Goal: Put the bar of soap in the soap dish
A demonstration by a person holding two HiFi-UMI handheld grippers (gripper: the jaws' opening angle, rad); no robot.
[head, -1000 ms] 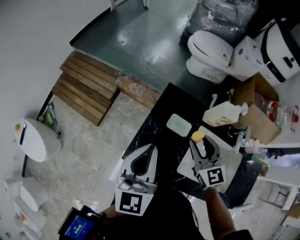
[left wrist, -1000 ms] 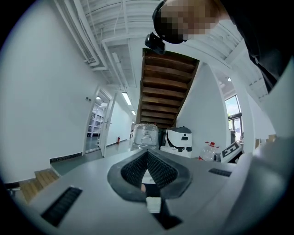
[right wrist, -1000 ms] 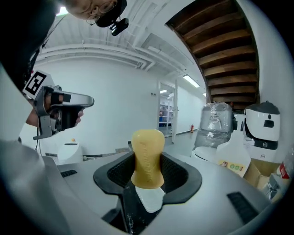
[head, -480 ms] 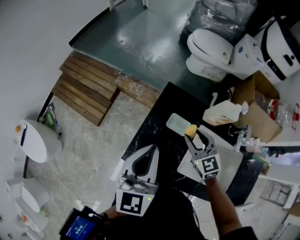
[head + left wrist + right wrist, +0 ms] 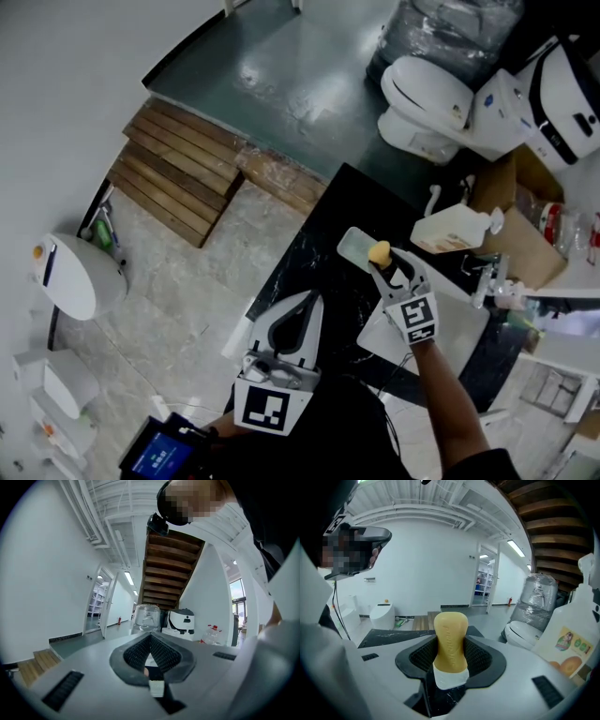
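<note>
Right arm stretches forward from lower right, right gripper (image 5: 385, 267) angled toward the soap dish (image 5: 354, 246) on the black surface (image 5: 305, 253). Its jaws pinch the yellow bar of soap (image 5: 451, 637) upright by its lower end. The soap is over the dish's right end, contact can't be told. Left gripper (image 5: 310, 300) is low near the body, jaws pressed together, nothing between. Soap has embossed lettering, unreadable. Bottle (image 5: 574, 634) label shows fruit pictures, text unreadable
</note>
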